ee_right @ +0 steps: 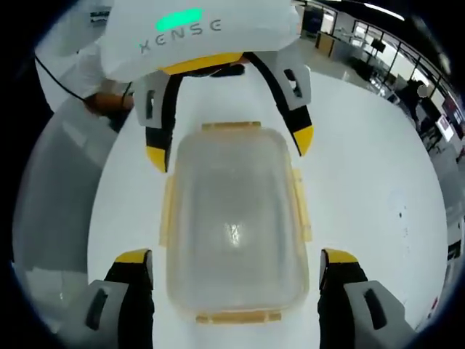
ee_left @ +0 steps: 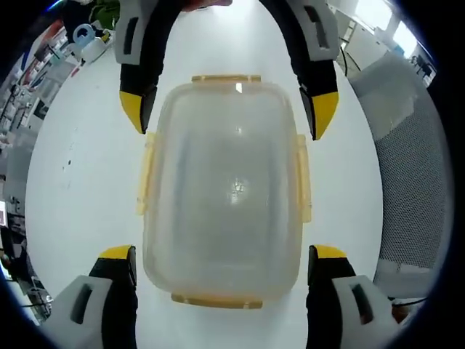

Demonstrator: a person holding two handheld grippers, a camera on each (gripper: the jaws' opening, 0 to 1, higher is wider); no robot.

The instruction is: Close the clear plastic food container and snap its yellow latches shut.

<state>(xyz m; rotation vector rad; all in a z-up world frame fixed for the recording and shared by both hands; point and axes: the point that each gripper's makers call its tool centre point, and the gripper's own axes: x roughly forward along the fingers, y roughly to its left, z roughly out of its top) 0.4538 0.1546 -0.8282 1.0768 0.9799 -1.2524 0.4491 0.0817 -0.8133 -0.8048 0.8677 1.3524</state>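
**On the white table: container between two spread grippers**

White table (ee_left: 73, 182) carries the clear food container (ee_left: 225, 196), lid on, lying flat at centre. Left gripper (ee_left: 221, 265) straddles the container's near end, jaws wide, holding nothing. Right gripper (ee_right: 236, 265) faces it from the opposite end, jaws wide, also holding nothing. Yellow latches (ee_left: 303, 178) line all four container edges.

Clear lidded container (ee_left: 224, 196) lies flat on the table, yellow latches (ee_left: 303, 178) splayed outward.
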